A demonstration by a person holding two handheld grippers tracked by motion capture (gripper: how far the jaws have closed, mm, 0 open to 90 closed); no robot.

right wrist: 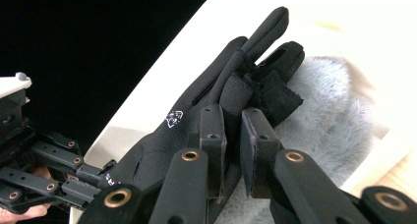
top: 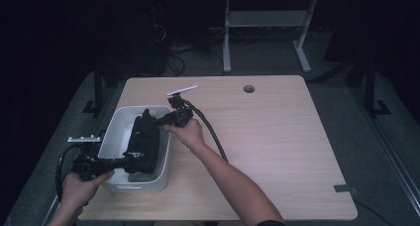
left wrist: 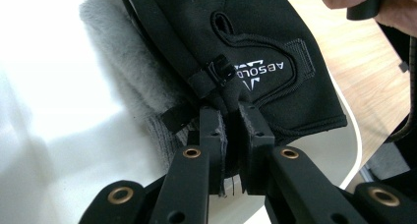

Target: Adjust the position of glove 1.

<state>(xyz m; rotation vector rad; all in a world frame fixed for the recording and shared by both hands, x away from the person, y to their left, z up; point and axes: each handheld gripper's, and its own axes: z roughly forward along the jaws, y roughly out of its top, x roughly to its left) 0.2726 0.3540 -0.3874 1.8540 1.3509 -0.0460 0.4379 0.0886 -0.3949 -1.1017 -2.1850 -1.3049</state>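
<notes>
White lettering "ABSOL", cut off by a strap, printed upside down on the black glove [left wrist: 275,71] beside a white angular logo mark, a small white emblem on the glove's back in the right gripper view, too small to read

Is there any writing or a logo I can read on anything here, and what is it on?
"ABSOL": white letters on the black glove, upside down, cut off by a strap, beside a white angular mark.
A small white emblem on the glove: too small to read.
Nothing readable on the white tub or the table.
</notes>
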